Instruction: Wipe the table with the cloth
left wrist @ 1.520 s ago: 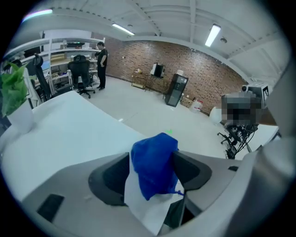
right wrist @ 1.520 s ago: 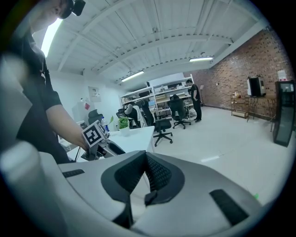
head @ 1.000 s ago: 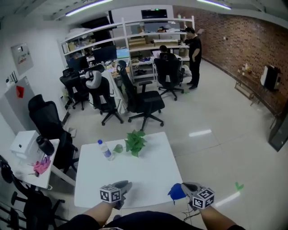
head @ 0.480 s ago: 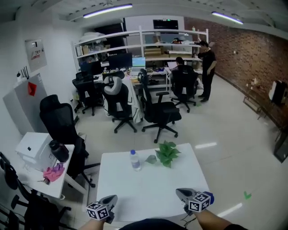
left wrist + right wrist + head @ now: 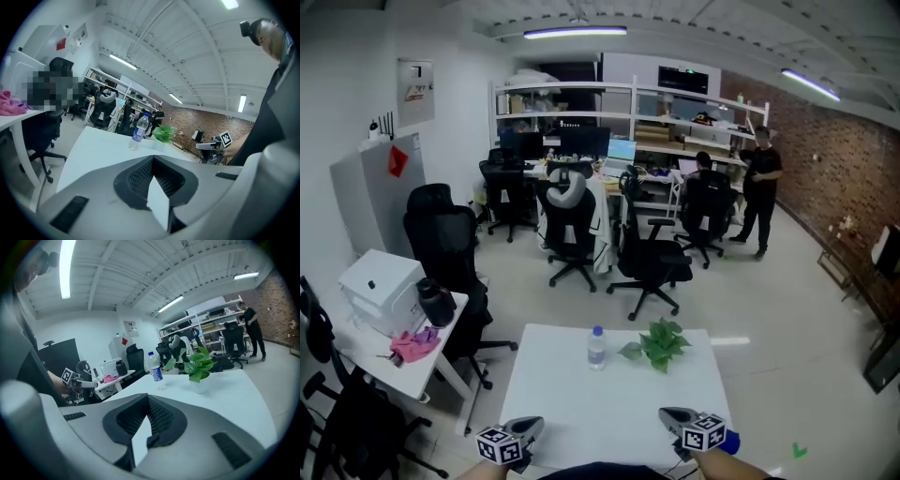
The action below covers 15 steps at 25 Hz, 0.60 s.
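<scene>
Two grippers hang at the near edge of the white table (image 5: 581,403), and from my end both look fully closed. The left gripper (image 5: 525,429) is at the table's near left corner. In its own view the fingers are pressed tight together with nothing between them. The right gripper (image 5: 670,415) is at the table's near right corner. Its fingers also meet tip to tip and pinch nothing.

A scrap of the blue cloth (image 5: 729,442) shows past that same near right corner, just beside the right gripper's marker cube. The gripper covers most of it, so I cannot tell whether it lies on the tabletop or hangs clear of it.

A clear water bottle (image 5: 596,347) with a blue label stands upright by the middle of the table's far edge. A small green plant (image 5: 662,343) in a white pot stands toward the far right corner, apart from the bottle.

Off the table's left side is a smaller white desk (image 5: 412,375) carrying a pink rag (image 5: 414,344), a black flask (image 5: 436,302) and a white box (image 5: 380,291). Black office chairs (image 5: 649,258) stand beyond the table's far edge.
</scene>
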Motion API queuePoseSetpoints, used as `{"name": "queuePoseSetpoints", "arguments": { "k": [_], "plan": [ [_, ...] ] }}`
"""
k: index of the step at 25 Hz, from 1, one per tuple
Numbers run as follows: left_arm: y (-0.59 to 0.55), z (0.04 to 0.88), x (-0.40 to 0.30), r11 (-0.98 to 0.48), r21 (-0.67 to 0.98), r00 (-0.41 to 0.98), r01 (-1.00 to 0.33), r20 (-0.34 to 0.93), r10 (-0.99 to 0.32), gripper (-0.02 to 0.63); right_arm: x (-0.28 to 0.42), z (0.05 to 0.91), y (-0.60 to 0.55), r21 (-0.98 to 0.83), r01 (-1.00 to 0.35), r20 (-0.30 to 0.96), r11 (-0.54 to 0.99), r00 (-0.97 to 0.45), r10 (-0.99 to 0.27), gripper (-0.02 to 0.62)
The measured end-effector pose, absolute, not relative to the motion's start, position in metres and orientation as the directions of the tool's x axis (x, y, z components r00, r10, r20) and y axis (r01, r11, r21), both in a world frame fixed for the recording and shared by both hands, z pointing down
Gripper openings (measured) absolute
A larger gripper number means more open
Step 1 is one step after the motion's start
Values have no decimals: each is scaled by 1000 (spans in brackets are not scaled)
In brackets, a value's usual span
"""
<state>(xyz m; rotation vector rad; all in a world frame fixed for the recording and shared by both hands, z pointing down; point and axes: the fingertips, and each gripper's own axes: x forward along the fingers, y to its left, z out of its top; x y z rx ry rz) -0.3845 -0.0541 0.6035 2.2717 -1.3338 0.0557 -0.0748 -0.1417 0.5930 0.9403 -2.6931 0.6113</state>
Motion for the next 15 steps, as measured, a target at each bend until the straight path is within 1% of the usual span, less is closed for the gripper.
{"name": "queuePoseSetpoints", "arguments": {
  "k": [15],
  "plan": [
    [-93, 603, -365, -414, 385, 534, -825, 289, -795, 0, -76, 601, -162, -269, -621, 368, 736, -773, -517, 9]
  ]
}}
